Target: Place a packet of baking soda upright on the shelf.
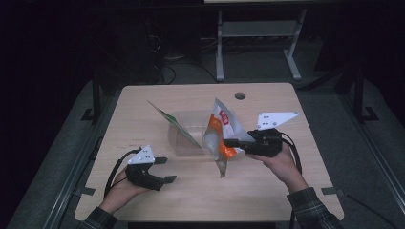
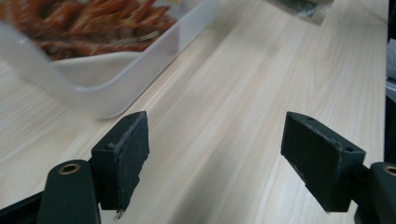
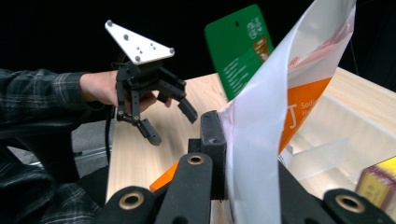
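Orange-and-white snack bag (image 1: 220,138) hangs upright just right of the clear plastic container (image 1: 184,125) at mid-table, pinched at its edge in my right gripper (image 1: 235,142), jaws clamped tight on the film. A green packet (image 1: 174,125) leans on the container's left side. My left gripper (image 1: 165,170) sits near-left over bare table (image 1: 267,191), jaws wide apart, holding nothing. Step looks like loading the bag into the container; next I'd swing it left over the rim, then release.
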{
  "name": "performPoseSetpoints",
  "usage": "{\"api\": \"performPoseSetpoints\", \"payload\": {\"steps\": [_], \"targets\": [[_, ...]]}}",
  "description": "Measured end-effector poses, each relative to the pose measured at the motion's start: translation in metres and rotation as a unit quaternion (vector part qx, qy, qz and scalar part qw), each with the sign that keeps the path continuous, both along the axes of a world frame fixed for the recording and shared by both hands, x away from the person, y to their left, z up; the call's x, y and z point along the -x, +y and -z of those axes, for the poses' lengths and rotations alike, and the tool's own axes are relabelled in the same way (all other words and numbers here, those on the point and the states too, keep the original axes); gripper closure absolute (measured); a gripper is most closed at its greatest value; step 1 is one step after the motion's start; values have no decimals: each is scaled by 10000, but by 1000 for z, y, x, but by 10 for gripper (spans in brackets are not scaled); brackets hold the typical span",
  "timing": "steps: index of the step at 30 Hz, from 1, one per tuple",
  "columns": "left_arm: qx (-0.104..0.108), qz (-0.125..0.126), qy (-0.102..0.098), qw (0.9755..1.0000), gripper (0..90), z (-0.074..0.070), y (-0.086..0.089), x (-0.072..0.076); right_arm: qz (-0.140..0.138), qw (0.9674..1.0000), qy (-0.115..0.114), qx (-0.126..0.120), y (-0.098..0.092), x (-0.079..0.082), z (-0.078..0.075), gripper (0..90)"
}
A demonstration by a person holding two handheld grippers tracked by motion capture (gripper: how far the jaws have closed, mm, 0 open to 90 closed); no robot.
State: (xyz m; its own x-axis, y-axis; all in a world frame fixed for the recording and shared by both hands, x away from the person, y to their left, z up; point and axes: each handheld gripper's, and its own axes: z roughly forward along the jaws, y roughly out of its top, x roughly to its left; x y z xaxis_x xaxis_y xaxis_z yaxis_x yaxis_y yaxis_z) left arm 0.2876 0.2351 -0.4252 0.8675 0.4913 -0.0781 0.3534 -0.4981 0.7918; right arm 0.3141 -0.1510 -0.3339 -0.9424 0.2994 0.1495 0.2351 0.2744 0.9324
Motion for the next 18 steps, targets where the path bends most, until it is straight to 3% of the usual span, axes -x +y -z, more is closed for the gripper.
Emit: {"api": "performPoseSetpoints", "payload": {"steps": [13, 18], "targets": [[-168, -57, 97, 9998, 230, 11, 3, -7, 287, 9994, -189, 47, 8, -39, -21, 900], [-156, -57, 88, 9998, 225, 11, 3, -7, 360, 9990, -168, 193, 14, -58, -27, 900]]}}
